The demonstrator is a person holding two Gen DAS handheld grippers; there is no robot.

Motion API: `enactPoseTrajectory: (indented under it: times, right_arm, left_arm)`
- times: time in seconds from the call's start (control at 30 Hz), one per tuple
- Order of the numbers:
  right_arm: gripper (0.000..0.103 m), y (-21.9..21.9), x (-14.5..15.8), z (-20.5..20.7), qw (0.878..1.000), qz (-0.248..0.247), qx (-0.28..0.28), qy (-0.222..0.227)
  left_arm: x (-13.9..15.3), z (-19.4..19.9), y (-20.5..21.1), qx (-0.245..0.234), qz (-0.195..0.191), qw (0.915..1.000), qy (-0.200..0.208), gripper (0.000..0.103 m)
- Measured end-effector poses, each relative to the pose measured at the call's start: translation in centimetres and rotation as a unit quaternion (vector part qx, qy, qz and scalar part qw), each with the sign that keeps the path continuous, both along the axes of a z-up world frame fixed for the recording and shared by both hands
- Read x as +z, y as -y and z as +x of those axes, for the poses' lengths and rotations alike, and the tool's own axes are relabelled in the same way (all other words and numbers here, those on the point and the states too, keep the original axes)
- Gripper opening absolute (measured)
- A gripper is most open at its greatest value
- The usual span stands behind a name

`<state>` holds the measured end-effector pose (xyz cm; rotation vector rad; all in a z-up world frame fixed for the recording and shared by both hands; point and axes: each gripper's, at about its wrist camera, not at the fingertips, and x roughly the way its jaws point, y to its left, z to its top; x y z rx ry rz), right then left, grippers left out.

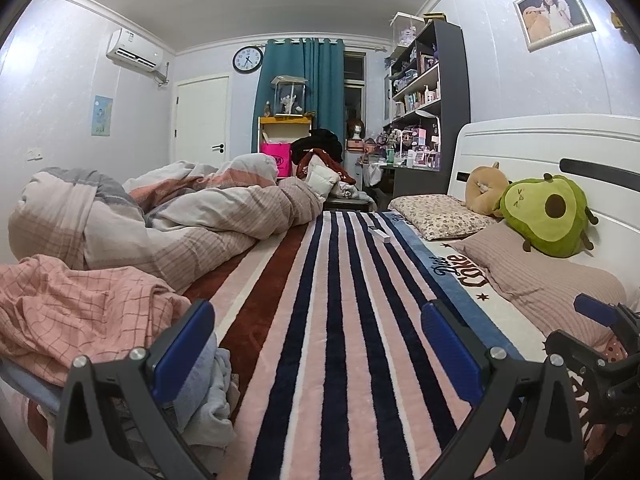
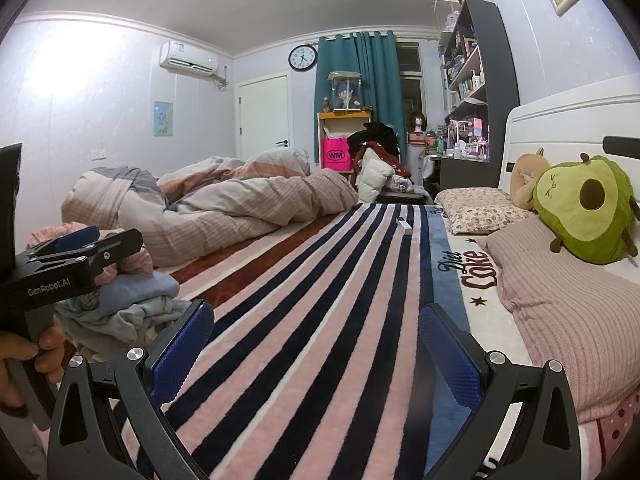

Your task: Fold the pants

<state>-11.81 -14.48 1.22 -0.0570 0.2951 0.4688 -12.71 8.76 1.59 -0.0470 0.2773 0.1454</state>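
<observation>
Both fingers sets spread wide, empty — left gripper (image 1: 318, 350), right gripper (image 2: 316, 350); clothes pile (image 2: 132, 300) partly hidden.

The light blue garment (image 2: 136, 292) lay crumpled beside the striped blanket (image 2: 320, 320) (its shape was unreadable), partly hidden behind the left gripper (image 2: 86, 246), itself cut off by the frame.

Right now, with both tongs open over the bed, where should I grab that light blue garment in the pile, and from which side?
Probably take the light blue garment by its raised top fold, the part lying clear of the pink checked cloth. Come from the striped blanket side with the left tongs, which sit nearest. That fold bulges upward with bare edge showing, so open fingers can close across it. Which part is the waistband cannot be told.
</observation>
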Motion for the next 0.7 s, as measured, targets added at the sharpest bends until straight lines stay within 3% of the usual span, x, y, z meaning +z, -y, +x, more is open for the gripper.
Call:
enactPoseTrajectory:
  times: [0.7]
  right_arm:
    - [0.102,-0.15,-0.01,-0.03,1.000,0.001,0.001,-0.001]
  left_arm:
    - [-0.02,-0.08,0.02,-0.001,0.001,1.0000,0.000,0.102]
